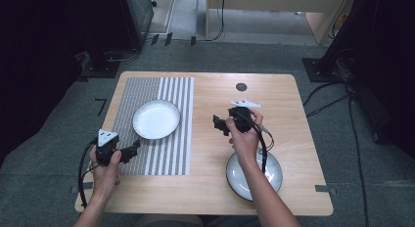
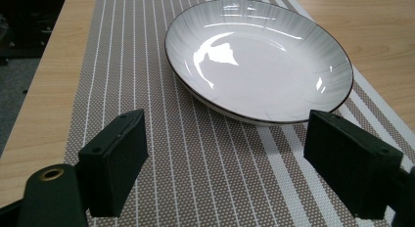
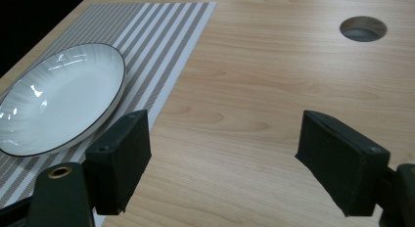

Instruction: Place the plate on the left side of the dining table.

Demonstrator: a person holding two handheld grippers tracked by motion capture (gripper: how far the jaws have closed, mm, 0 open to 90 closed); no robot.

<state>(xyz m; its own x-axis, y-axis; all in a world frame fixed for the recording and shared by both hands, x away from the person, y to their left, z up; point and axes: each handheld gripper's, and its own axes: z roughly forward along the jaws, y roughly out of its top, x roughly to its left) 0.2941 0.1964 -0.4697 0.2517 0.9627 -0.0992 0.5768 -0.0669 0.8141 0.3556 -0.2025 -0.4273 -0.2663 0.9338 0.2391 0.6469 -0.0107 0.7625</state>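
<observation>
1. White plate (image 1: 156, 119) sits on the striped placemat (image 1: 147, 158), centre-left of the high view, upper half of the mat. Round, so no long axis to line up on.
2. Left gripper (image 1: 133, 149) is at the lower left, over the mat's near edge, jaws pointing right and up-frame at the plate. In the left gripper view the plate (image 2: 259, 60) lies dead ahead, above and between the jaws, near rim just beyond the tips.
3. Left jaws are wide apart, nothing between them, only the mat (image 2: 195, 178) under them.
4. Right gripper (image 1: 221, 124) is mid-frame over bare desk (image 1: 293, 139), aimed left. In the right gripper view the same plate (image 3: 54, 100) is off to the left, well apart from the jaws. Its jaws are also spread wide and hold nothing.
5. Left hand is nearer; judgement: a straight short advance puts its jaws on the near rim.
6. Around: a second, darker plate (image 1: 271, 175) at the lower right, partly under the right forearm; cable hole (image 1: 241, 86) at the top of the desk.
7. Nothing blocks the left approach.
</observation>
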